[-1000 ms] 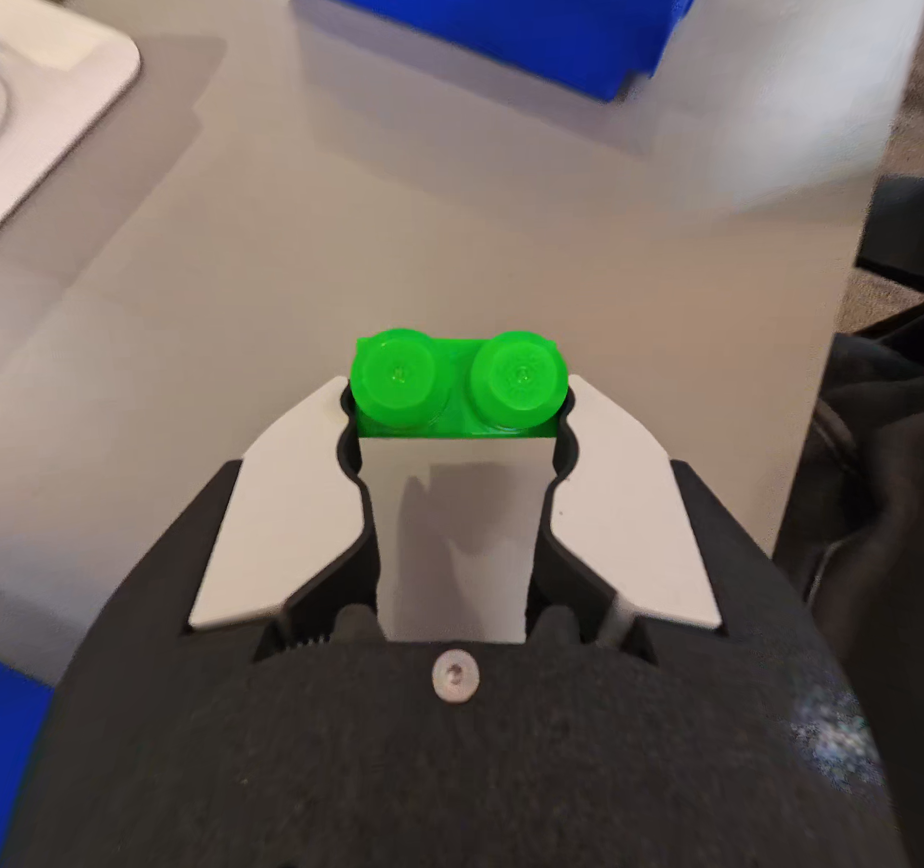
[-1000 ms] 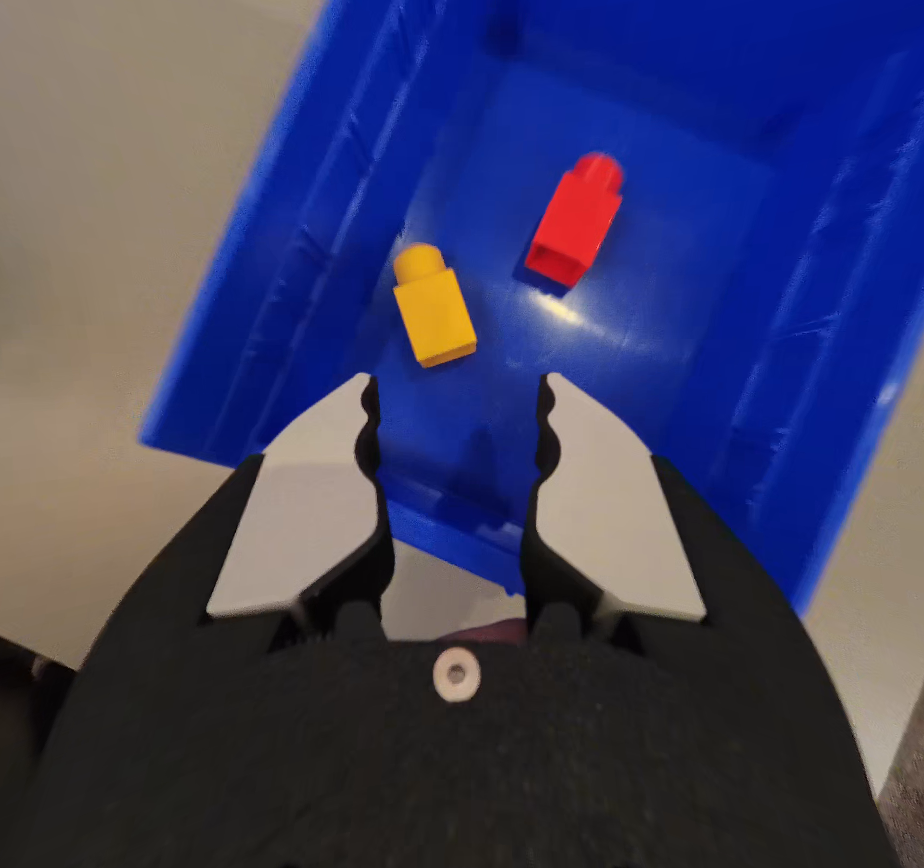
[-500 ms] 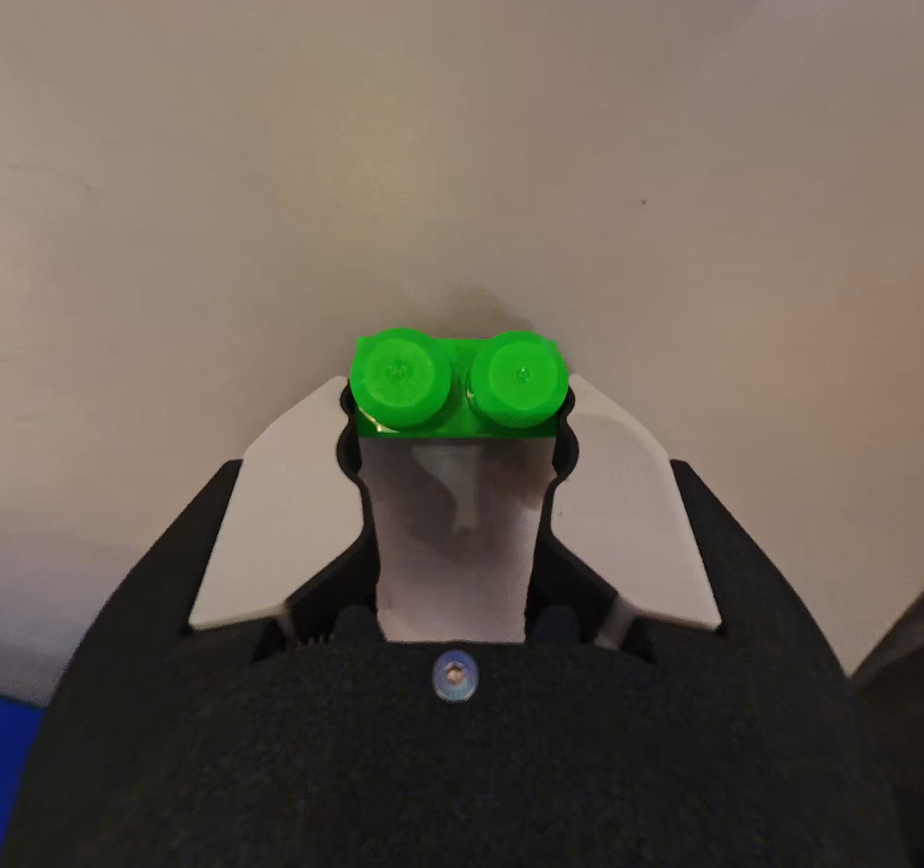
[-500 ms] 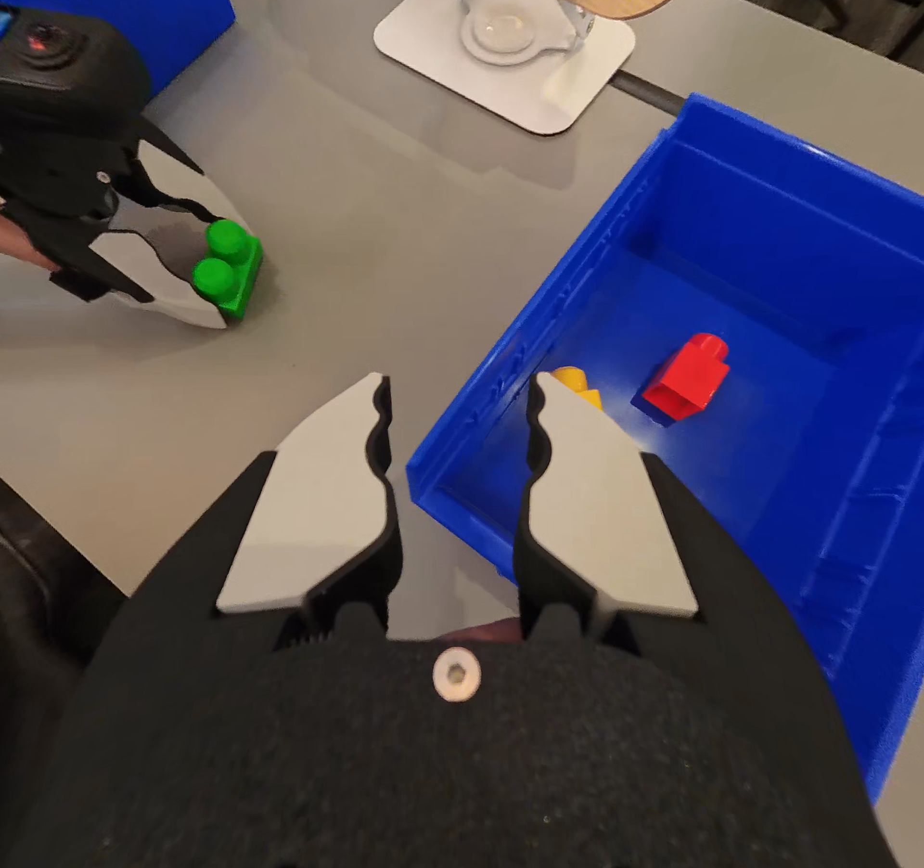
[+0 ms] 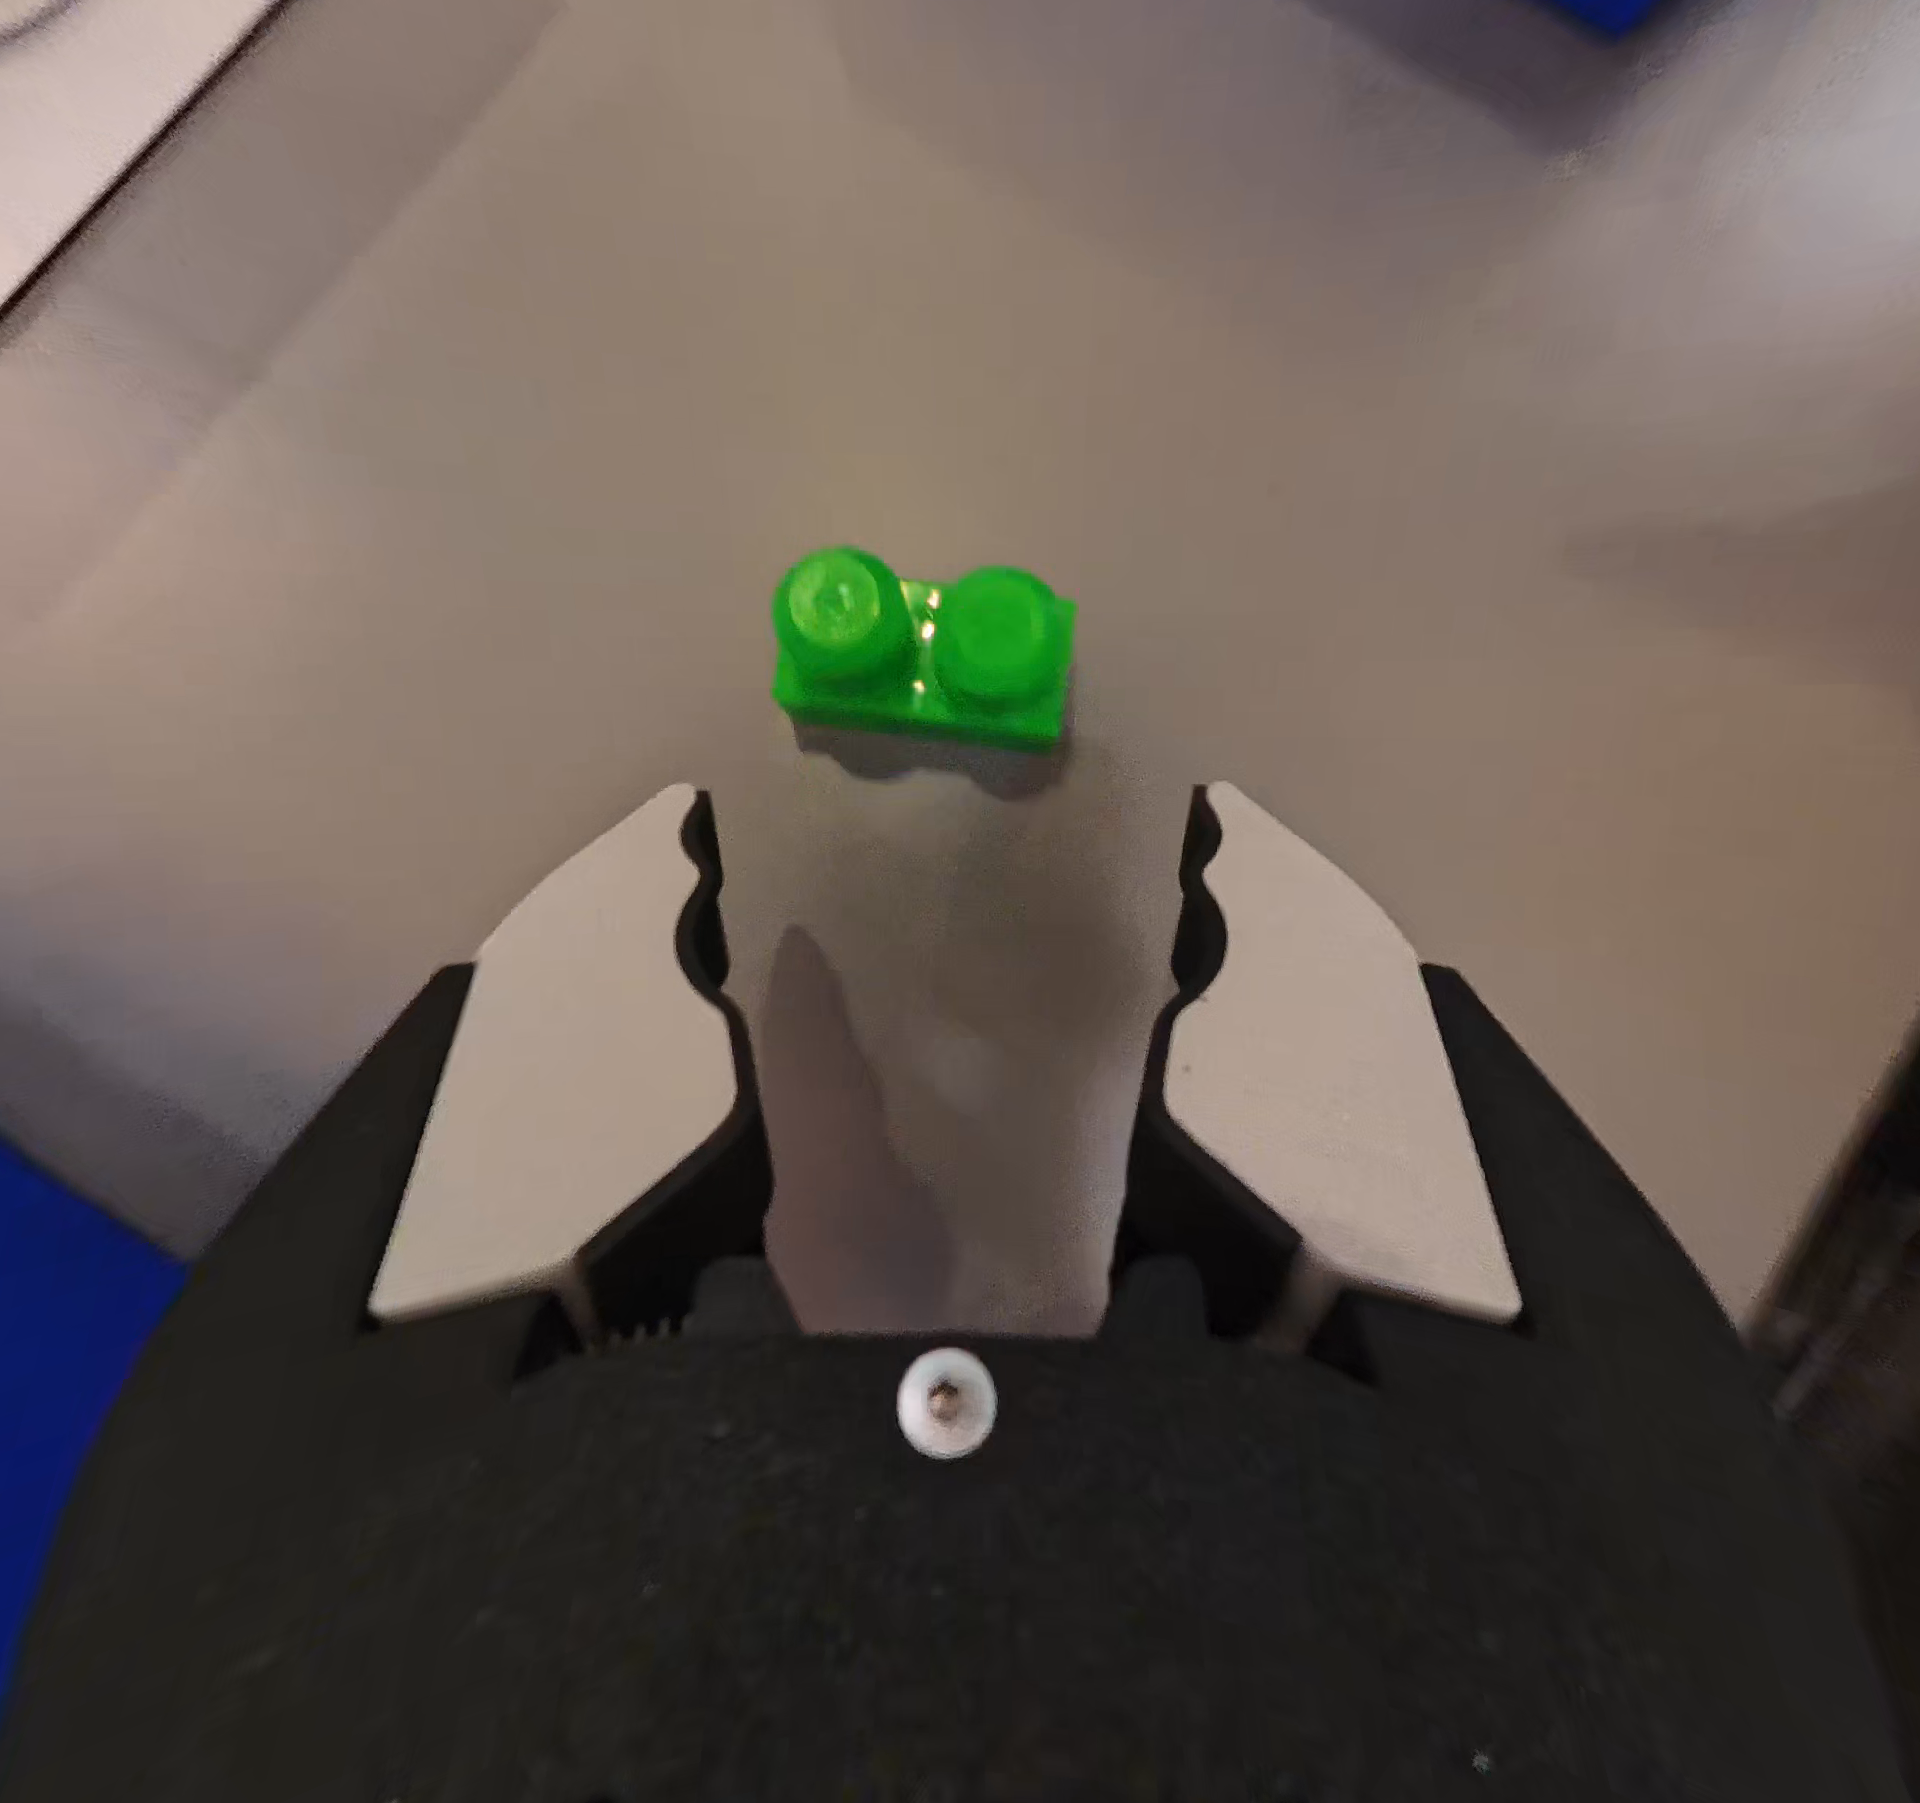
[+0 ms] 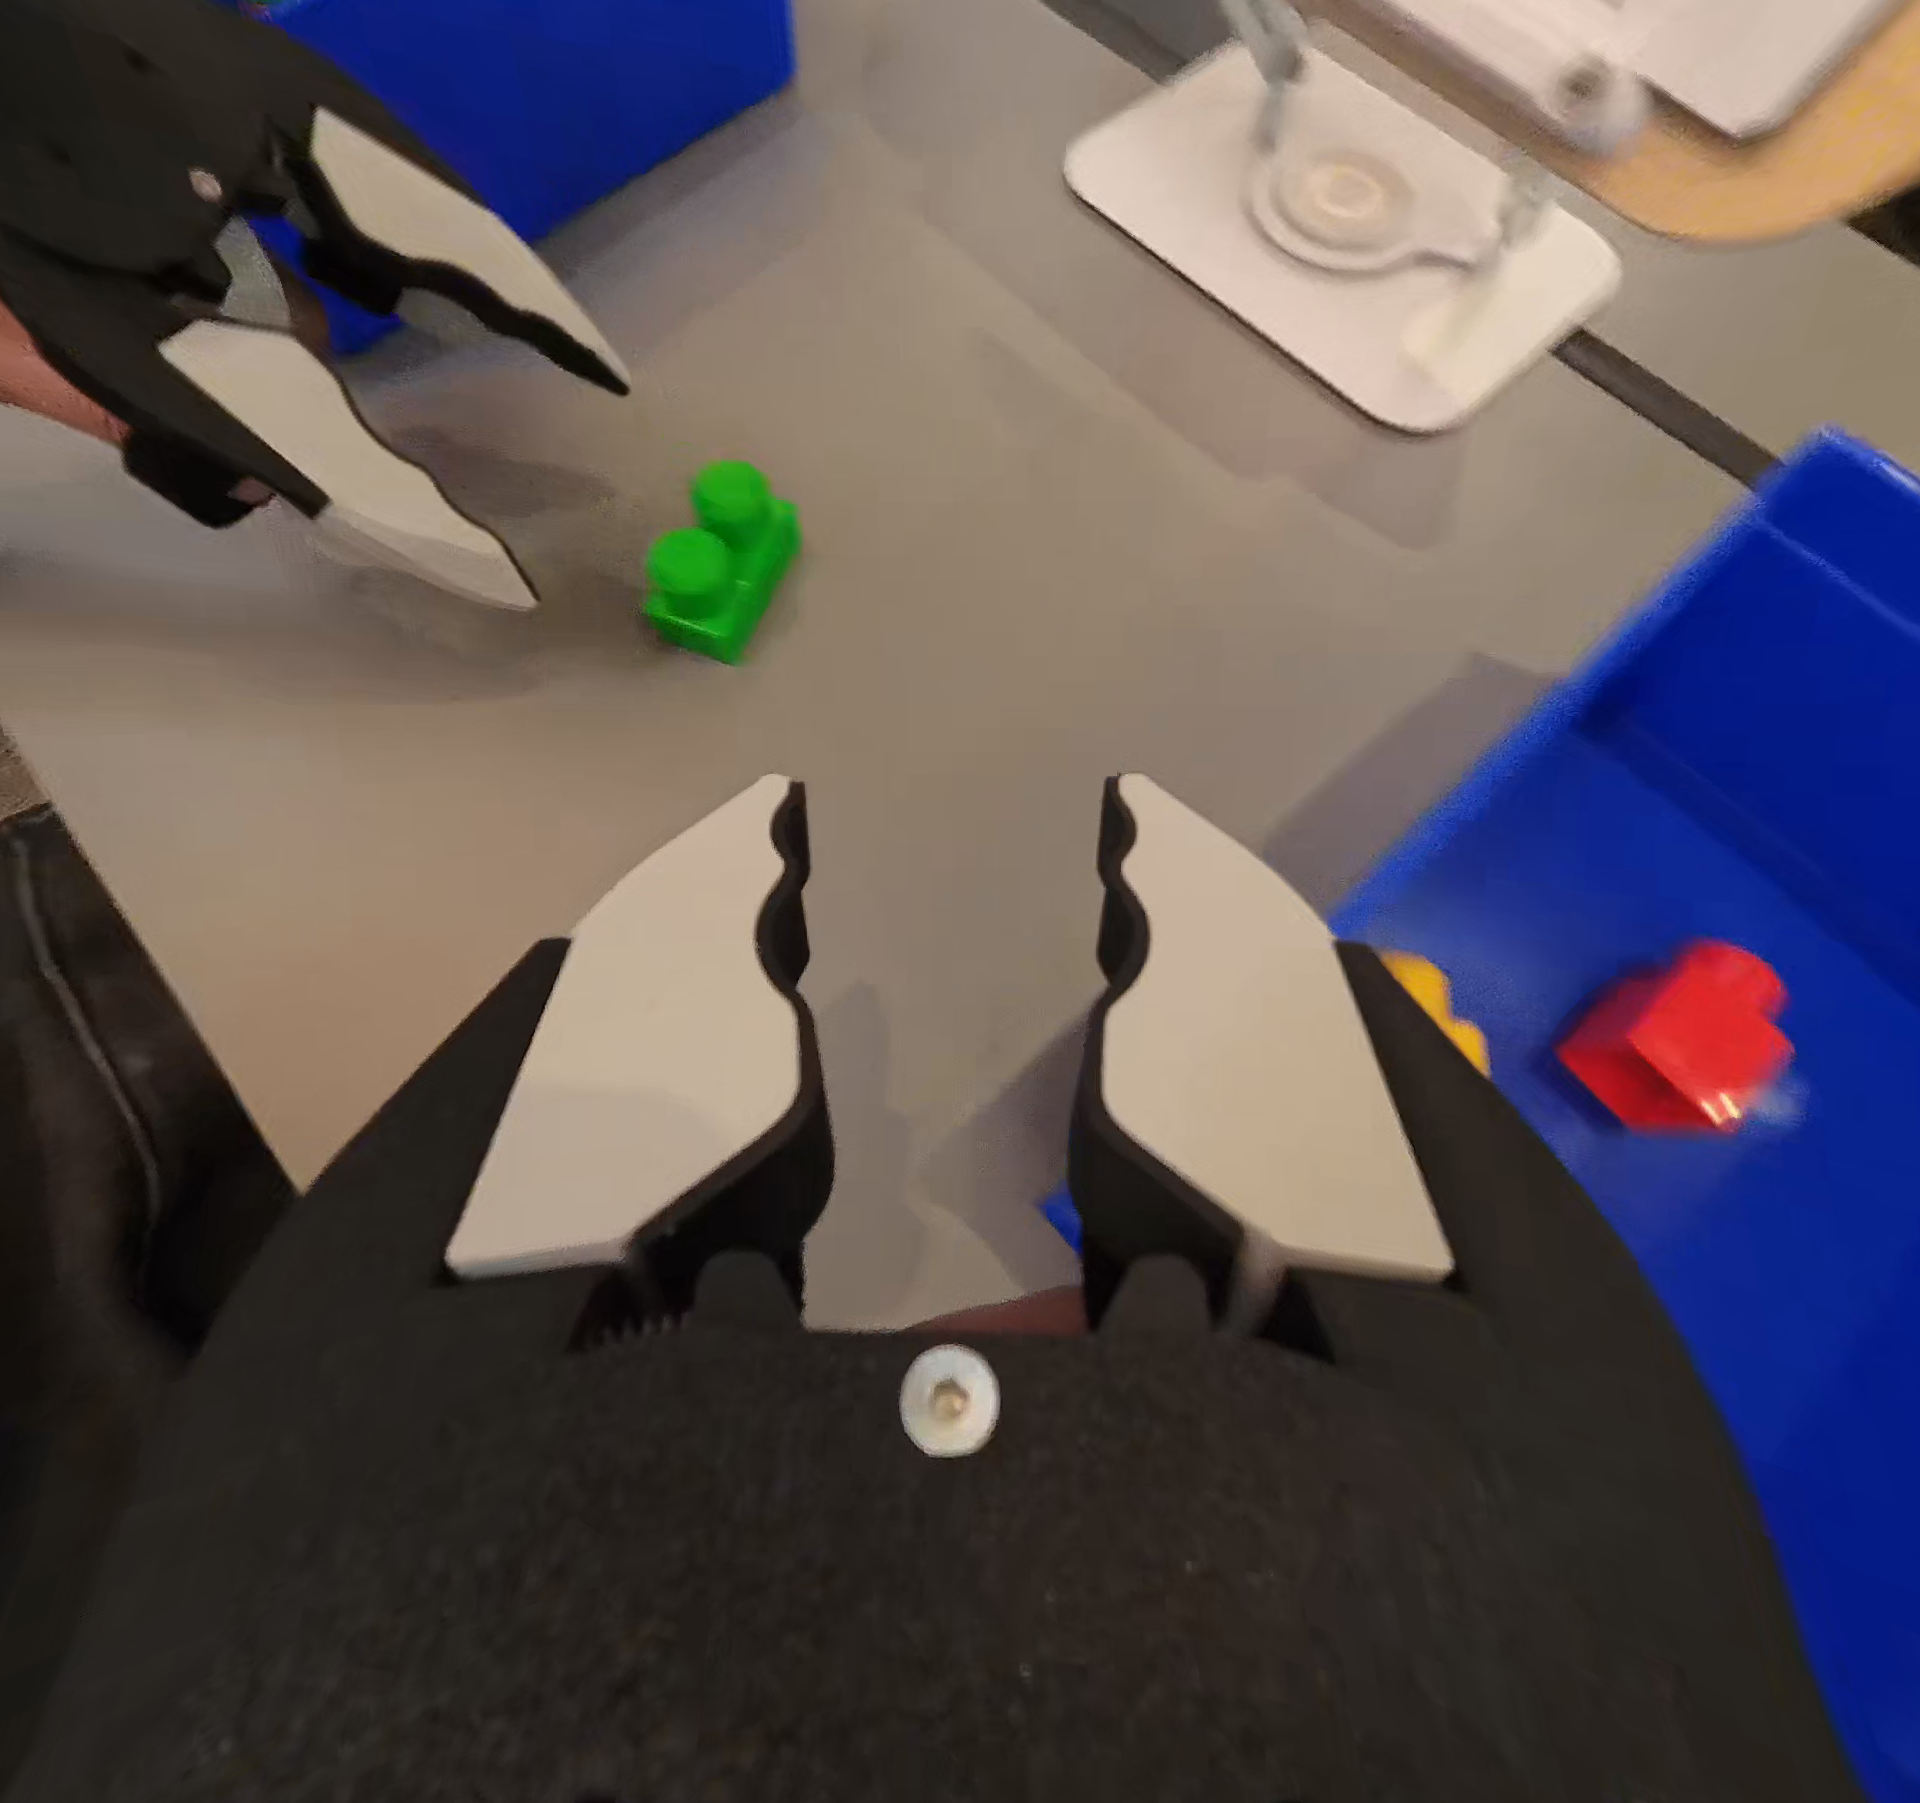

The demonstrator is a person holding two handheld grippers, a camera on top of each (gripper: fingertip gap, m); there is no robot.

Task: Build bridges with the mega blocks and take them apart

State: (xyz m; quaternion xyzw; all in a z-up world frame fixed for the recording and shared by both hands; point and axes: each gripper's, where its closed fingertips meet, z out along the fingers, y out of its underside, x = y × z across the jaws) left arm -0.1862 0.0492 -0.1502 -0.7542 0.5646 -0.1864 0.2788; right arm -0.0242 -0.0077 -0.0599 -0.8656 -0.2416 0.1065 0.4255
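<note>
While both grippers stand wide and empty, one green two-stud plastic block (image 5: 921,657) sits studs-up on the grey table (image 5: 1299,423), long axis crosswise, just beyond the left gripper (image 5: 951,797). Right gripper (image 6: 951,792) hovers near a blue plastic bin (image 6: 1621,787) holding one red block (image 6: 1678,1036) and one yellow block (image 6: 1439,1010), partly hidden.

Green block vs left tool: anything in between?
Nothing: only bare grey table separates the green block from the open left tool. Both wrist views show that gap.

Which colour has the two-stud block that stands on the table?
Bright green block; the left wrist view shows it best.
</note>
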